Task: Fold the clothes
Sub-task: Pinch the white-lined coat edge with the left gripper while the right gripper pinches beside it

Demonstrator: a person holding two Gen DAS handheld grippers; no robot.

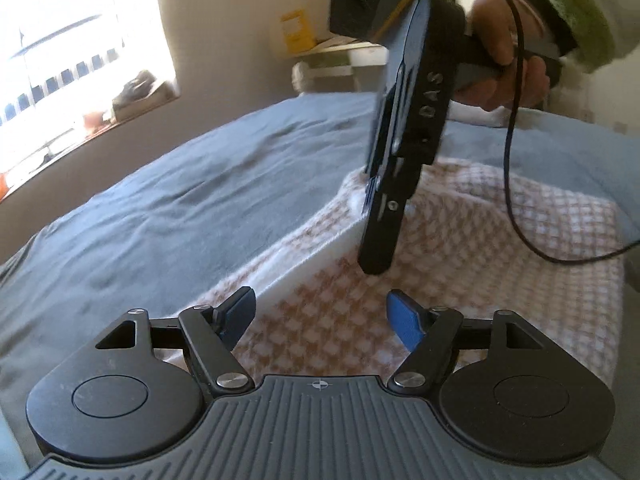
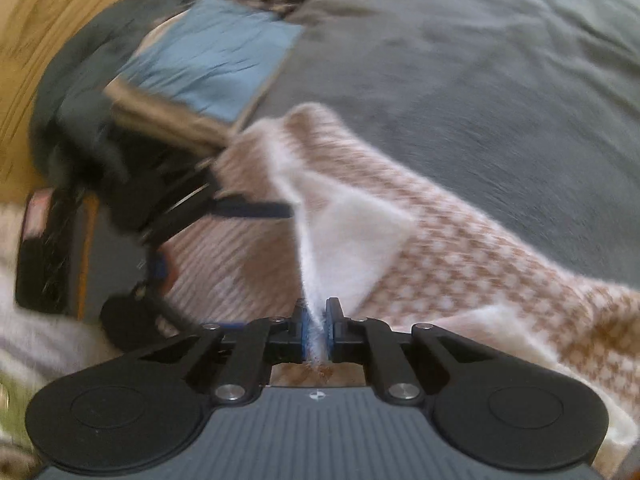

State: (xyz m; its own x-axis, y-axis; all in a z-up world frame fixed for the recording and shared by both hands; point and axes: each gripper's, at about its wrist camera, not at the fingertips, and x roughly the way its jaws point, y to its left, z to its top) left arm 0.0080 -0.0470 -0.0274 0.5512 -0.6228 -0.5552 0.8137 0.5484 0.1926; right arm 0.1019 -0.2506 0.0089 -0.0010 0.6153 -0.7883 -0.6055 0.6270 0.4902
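Both wrist cameras are looking forward and down along their own fingers, close above the checked garment (image 1: 328, 340) on the bed (image 1: 160, 208); each is also catching the other gripper over that garment.

Each gripper (image 1: 320, 312) is black, with blue pads, silver screws and a ribbed grey base. Upper right of the left wrist view, a fuzzy green-and-white sleeve (image 1: 576, 12) shows beside a black cable (image 1: 516, 80) and the raised lettering "DAS" (image 1: 434, 96).

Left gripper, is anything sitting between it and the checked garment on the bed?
Nothing visible. The left gripper is open just above the checked garment, with only fabric below its fingers. The right gripper, beyond it, is shut on the garment's edge.
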